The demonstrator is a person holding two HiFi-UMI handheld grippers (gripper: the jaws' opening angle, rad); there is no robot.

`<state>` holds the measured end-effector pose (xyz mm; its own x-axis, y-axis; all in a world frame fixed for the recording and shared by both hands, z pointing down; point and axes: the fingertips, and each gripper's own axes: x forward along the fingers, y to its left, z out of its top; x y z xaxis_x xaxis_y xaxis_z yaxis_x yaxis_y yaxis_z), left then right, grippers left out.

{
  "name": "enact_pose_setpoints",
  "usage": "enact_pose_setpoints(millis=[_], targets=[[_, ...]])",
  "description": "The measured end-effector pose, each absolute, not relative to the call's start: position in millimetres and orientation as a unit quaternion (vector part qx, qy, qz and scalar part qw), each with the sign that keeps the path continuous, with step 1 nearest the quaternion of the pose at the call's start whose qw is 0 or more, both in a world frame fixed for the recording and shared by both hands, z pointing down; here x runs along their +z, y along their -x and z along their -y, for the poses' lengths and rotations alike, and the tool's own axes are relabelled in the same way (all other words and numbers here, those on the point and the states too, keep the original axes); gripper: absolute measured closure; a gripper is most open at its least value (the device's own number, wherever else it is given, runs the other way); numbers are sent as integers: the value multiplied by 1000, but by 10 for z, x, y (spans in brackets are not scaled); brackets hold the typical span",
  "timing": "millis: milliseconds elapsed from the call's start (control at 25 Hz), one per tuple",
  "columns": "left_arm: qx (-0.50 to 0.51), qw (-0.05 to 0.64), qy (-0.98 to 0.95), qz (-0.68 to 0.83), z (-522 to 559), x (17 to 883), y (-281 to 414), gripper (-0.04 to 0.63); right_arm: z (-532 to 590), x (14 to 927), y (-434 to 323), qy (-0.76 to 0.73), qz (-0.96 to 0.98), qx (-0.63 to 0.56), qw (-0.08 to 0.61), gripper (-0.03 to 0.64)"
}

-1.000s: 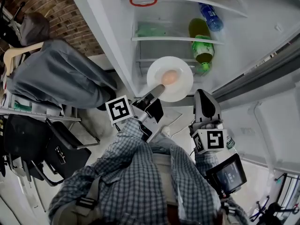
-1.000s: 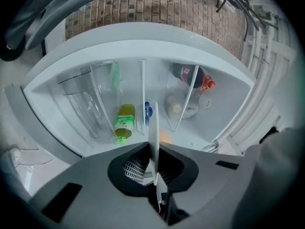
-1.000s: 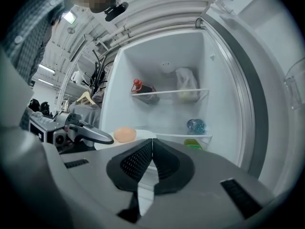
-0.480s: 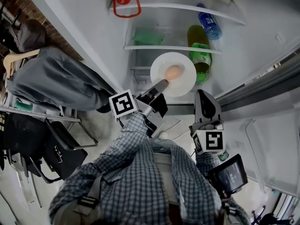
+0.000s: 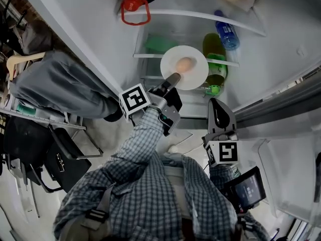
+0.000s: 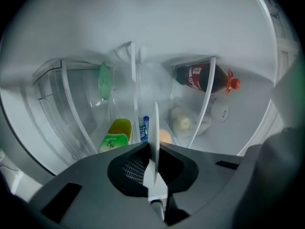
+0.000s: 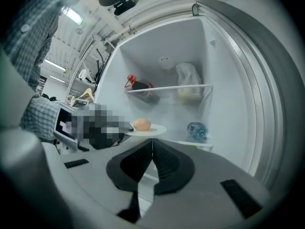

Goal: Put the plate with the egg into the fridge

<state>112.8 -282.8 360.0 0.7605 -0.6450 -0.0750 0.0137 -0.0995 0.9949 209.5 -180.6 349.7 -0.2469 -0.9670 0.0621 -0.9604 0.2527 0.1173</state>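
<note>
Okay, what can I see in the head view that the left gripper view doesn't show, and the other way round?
Only the head view: the right tongs and the person's checked shirt. Only the left gripper view: the plate seen edge-on, its rim pinched in the left tongs, and a round dial on the wall of the fridge. Both: the plate, the egg, the green bottle and the blue bottle.

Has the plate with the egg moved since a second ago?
Yes. In the head view the plate has gone deeper into the fridge: earlier beside the green bottle's cap, now up alongside its body.
</note>
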Motion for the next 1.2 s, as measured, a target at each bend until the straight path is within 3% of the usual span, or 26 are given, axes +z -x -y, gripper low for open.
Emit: enact_pose_setpoints(millis=[800, 1200], targets=[[-260, 637, -678, 257, 3275, 3616, -1219, 571, 2173, 3320, -2024, -583, 807, -64, 74, 609], [-256, 649, -668, 258, 3431, 3728, -1268, 571, 2444, 3226, -1805, -545, 821, -120, 122, 609]])
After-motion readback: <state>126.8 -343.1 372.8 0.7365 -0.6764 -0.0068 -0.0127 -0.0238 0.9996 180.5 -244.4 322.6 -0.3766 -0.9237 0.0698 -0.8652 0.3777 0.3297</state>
